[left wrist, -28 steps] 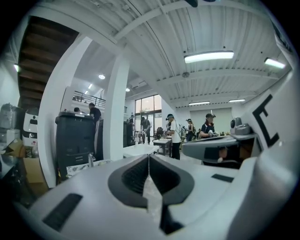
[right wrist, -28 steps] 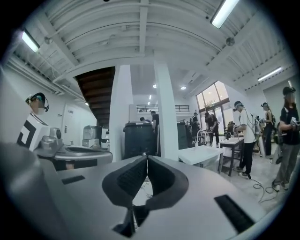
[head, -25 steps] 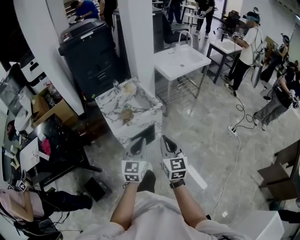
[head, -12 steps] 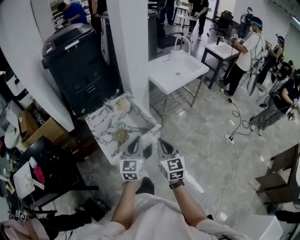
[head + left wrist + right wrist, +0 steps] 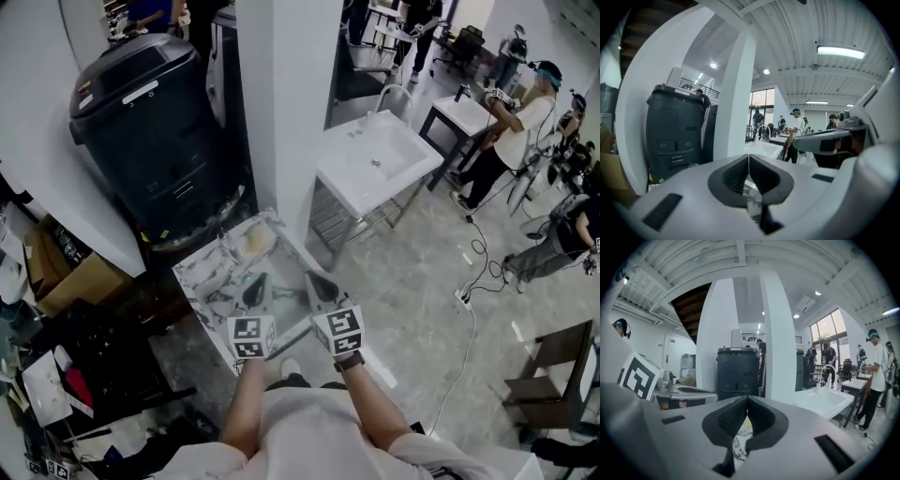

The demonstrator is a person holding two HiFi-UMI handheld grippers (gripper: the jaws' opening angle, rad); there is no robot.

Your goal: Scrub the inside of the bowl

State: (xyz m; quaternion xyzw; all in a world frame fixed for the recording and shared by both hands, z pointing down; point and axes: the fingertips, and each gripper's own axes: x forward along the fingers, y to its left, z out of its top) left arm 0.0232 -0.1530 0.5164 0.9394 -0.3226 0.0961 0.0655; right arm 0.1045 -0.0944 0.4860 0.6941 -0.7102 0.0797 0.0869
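The change is one of approach: the person has closed on the marble-topped table (image 5: 211, 272), and no contact with any task item is visible. Beyond the table's left far corner stands a black machine (image 5: 150, 117), taking no part in the task. The left gripper (image 5: 254, 290) hangs over the table's near half; its own view (image 5: 748, 158) shows the jaws together with nothing between the pads. On the table's far half lies a pale round item (image 5: 255, 241). It may be the bowl, but at this size that cannot be confirmed. The right gripper (image 5: 320, 284) hangs over the table's near right part, just beside the left one, jaws likewise together and empty (image 5: 746, 403). To the table's far right stands a white sink basin (image 5: 375, 161). One second earlier both grippers were over bare floor, short of the table's near edge, and a second, brownish round item showed at mid-table. That spot now falls around the gripper tips and cannot be made out. Judgement: scrubbing has not begun. Each pair of jaws would have to part before a bowl or scrubber could be taken.
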